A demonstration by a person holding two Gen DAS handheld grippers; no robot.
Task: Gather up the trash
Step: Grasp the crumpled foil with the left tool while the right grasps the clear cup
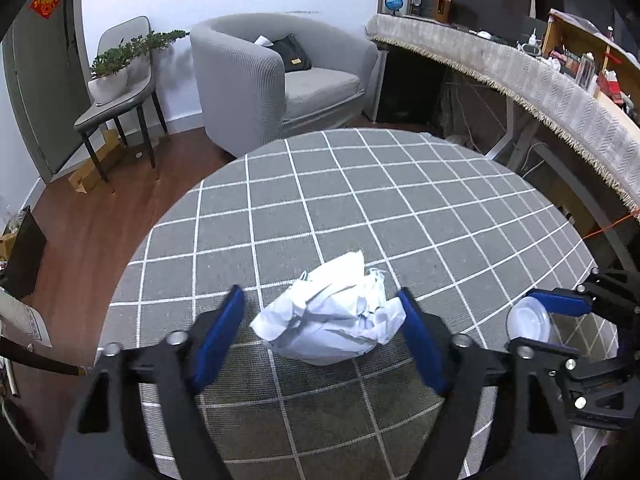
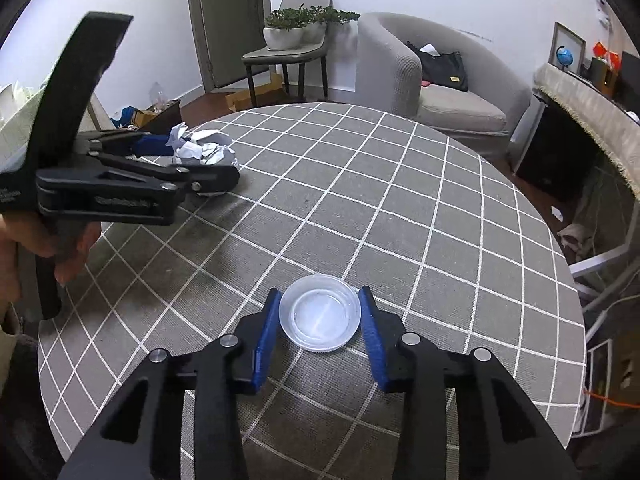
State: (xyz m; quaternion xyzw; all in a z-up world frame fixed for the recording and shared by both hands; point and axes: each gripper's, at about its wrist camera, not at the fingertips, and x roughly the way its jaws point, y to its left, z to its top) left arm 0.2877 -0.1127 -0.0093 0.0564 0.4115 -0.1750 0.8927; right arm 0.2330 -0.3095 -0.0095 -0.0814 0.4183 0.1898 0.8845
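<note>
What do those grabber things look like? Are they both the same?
Yes, they match. The left gripper and right gripper are each black, with angular arms that have triangle-shaped holes and round silver bolts at the joints. Their fingers are flat blue pads. Seen from the side, the left one has a curved black handle and small pale lettering on its body. No cables or sleeves show clearly.

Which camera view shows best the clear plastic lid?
The right wrist view: the clear plastic lid lies whole between the right gripper fingers. The left wrist view shows it only at the right edge, partly hidden.
</note>
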